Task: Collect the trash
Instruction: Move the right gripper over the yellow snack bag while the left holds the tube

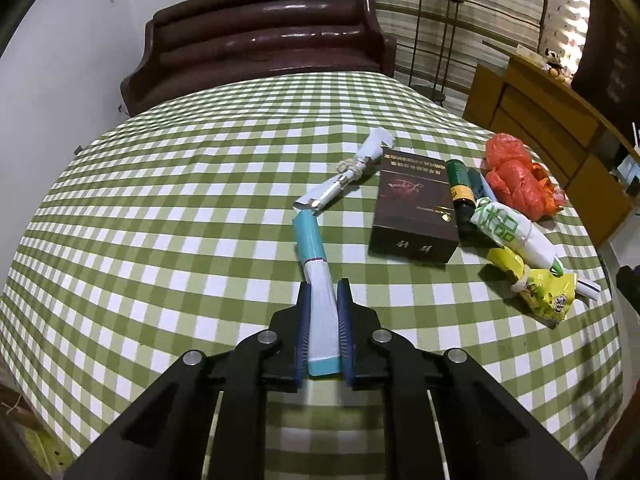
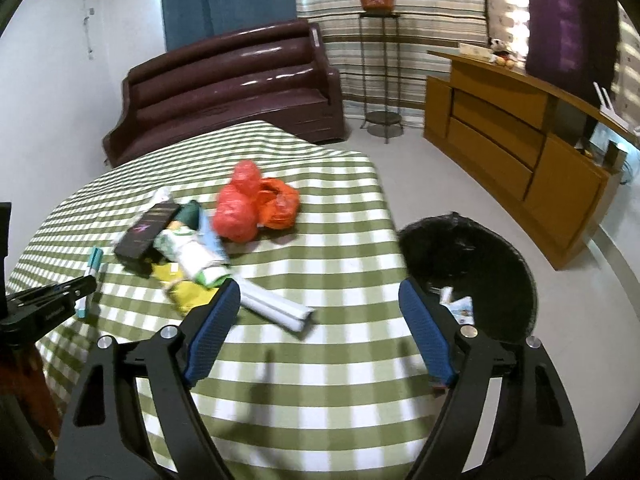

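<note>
My left gripper (image 1: 323, 286) is shut on a teal and white tube (image 1: 316, 280) that lies on the green checked table (image 1: 180, 208); the tube (image 2: 93, 262) also shows in the right wrist view. Further right lie a knotted white wrapper (image 1: 348, 176), a dark brown box (image 1: 414, 208), a green bottle (image 1: 460, 188), a white and green packet (image 1: 508, 232), a yellow wrapper (image 1: 540, 292) and red plastic bags (image 2: 252, 204). My right gripper (image 2: 320, 292) is open and empty above the table's near right part. A black-lined trash bin (image 2: 472, 268) stands beside the table.
A dark brown sofa (image 2: 232, 80) stands behind the table. A wooden cabinet (image 2: 520, 148) lines the right wall. A metal plant stand (image 2: 380, 72) with a potted plant is at the back. A white rolled packet (image 2: 276, 304) lies near my right gripper's left finger.
</note>
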{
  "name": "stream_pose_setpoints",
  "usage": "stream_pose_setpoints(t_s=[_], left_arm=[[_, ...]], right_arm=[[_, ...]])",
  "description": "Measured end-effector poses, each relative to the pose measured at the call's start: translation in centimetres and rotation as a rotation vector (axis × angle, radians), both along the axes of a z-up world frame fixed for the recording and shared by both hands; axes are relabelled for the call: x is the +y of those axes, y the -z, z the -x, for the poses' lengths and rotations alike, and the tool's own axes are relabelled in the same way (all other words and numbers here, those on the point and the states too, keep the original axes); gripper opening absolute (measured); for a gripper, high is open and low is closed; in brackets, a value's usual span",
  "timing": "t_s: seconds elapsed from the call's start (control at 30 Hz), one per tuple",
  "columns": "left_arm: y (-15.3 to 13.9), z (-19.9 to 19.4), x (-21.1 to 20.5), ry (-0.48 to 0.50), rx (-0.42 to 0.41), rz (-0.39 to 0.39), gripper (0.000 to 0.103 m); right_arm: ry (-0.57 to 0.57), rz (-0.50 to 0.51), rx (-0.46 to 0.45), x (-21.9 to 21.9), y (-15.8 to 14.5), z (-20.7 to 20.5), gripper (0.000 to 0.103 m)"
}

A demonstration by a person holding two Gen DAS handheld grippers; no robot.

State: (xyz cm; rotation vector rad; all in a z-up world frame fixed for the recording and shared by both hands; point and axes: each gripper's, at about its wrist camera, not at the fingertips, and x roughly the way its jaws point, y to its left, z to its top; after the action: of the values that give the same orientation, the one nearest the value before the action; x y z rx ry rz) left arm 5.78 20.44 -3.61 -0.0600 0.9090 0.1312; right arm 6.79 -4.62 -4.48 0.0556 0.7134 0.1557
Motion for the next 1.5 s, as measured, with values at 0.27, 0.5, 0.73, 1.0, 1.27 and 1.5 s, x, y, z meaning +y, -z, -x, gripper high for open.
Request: stream_pose_setpoints(t_s=[0.27,0.5,0.73,1.0,1.27,1.5], left_arm=[[-0.4,1.0,2.0,-0.017,-0.016,-0.008,0.014],[-0.1,1.7,3.3,-0.016,-0.014,0.007,0.014],[0.3,2.0,4.5,-0.022,-0.013,0.022,0.014],[0.4,2.4,5.8,-0.033,-0.018,0.029,0.014],[0.6,2.7,7.1,-0.043,-0.021,0.037,0.014],[0.7,3.0,7.6,-0.044,-0.02,0.049,0.014]], right_arm=[[-0.141,0.043,0.018,3.7,0.3,-0.1,0.074],[-0.167,0.066,0.075,5.8,1.2,-1.4,0.074],[-0.242,0.068,0.096,7.8,1.5,-0.7,0.073],[-0.206,0.089,0.084,8.3,1.1,-0.1,0.073],[-0.156,0.107,0.113,7.5,2.1,-1.0,0.072],[-0.238,0.083,0.117,9.7,2.1,-0.8,0.072]])
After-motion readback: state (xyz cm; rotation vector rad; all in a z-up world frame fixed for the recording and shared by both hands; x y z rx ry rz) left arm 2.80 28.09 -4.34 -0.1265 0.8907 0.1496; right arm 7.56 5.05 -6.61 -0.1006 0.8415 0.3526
